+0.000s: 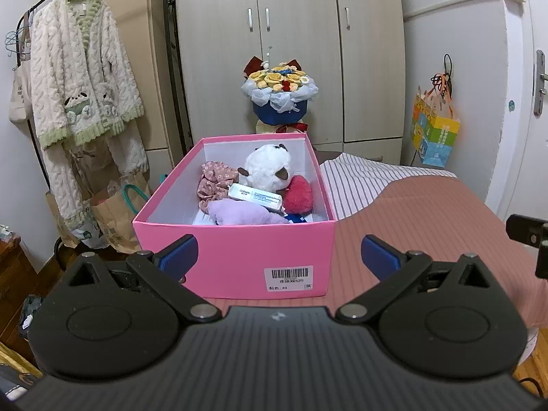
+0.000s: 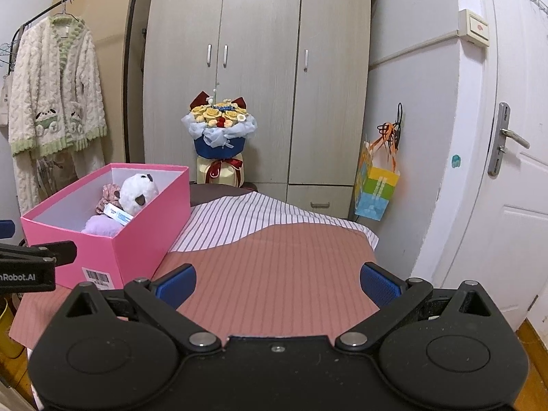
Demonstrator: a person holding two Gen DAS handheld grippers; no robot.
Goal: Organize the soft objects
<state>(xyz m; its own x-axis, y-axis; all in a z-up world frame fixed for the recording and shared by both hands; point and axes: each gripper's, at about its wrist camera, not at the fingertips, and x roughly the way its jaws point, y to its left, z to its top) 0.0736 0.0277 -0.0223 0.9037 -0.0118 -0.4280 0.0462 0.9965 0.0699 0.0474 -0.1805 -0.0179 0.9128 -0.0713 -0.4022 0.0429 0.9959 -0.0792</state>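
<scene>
Facing pink shoebox (image 1: 236, 257) head-on with left hand-held gripper (image 1: 279, 257), blue pads spread wide, nothing held, box just ahead between the fingers. Box sits on the pink striped surface (image 1: 428, 226), near its left edge. Inside: white plush panda (image 1: 269, 167), red plush heart (image 1: 298, 194), lilac plush (image 1: 239, 213), floral pink scrunchie (image 1: 214, 181), small white carton (image 1: 256, 198) lying across the top. Right hand-held gripper (image 2: 277, 284) also wide open and empty, over bare cloth, box well off to its left. Flower bouquet (image 2: 219, 126) behind, by wardrobe (image 2: 257, 51).
</scene>
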